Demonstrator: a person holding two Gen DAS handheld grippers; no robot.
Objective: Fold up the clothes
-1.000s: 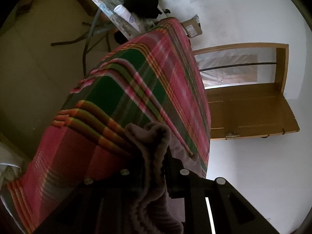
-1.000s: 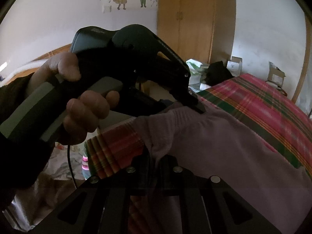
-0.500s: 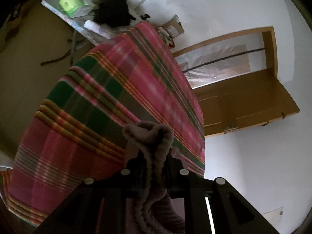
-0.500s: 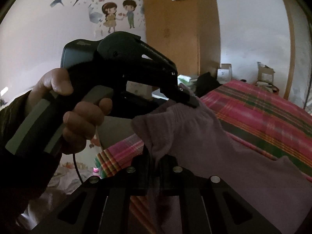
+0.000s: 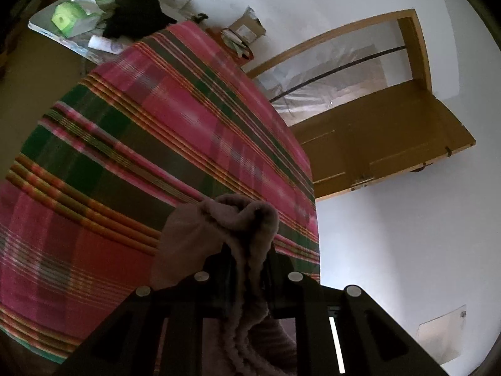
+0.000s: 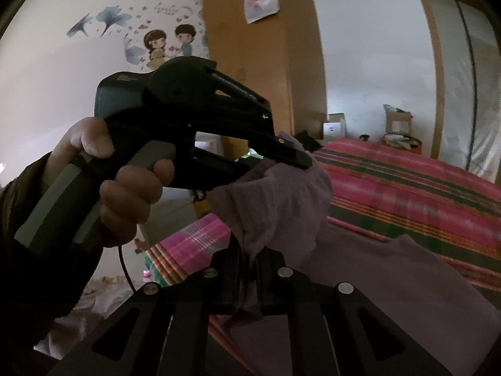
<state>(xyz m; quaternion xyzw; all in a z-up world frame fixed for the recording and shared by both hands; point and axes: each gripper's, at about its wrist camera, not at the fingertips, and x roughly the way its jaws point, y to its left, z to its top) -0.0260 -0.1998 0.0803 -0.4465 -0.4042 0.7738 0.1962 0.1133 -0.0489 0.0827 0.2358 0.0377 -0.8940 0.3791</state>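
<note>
A mauve ribbed garment (image 6: 369, 269) hangs between both grippers above a bed with a pink and green plaid cover (image 6: 416, 181). My right gripper (image 6: 249, 250) is shut on a bunched edge of it. In the right wrist view the left gripper (image 6: 300, 159), held by a hand (image 6: 125, 188), pinches the same edge from above. In the left wrist view my left gripper (image 5: 247, 260) is shut on the garment's (image 5: 241, 219) ribbed hem, over the plaid cover (image 5: 150, 144). The rest of the cloth trails down out of sight.
A cluttered side table (image 5: 90, 25) with a green box and black cloth stands past the bed's far end. Cardboard boxes (image 5: 247, 28) sit by the wall. A wooden wardrobe (image 6: 266, 62) and a wooden door (image 5: 385, 144) bound the room.
Both grippers have lifted the garment higher off the bed and drawn closer together. The views tilt upward, showing more wall and wardrobe.
</note>
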